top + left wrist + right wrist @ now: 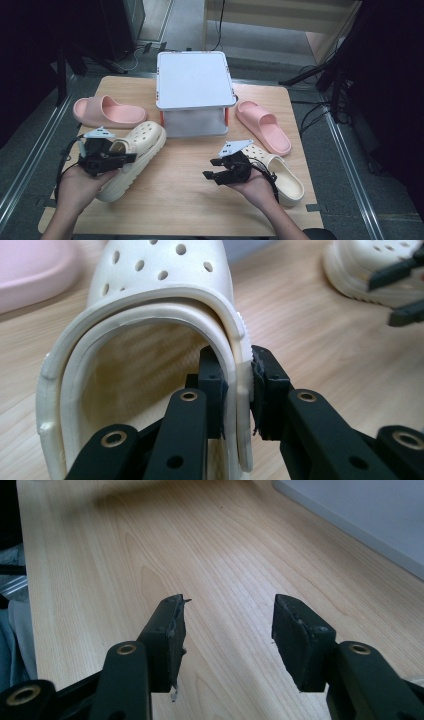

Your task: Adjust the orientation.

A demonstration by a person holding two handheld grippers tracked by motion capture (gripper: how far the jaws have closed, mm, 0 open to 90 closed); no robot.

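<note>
A cream clog (137, 150) lies at the table's left, toe toward the rack. My left gripper (126, 159) is shut on the side wall of its opening; in the left gripper view the two jaws pinch the clog's (160, 300) rim between them, left gripper (238, 387). A second cream clog (286, 176) lies at the right, behind my right hand. My right gripper (212, 169) hovers open over bare wood left of it, with nothing between its jaws, right gripper (227, 625).
A white two-level rack (194, 80) stands at the back centre, its edge (370, 515) also in the right gripper view. One pink slide (107, 112) lies at the left, another pink slide (264, 126) right of the rack. The wooden table (185, 185) ends near my forearms.
</note>
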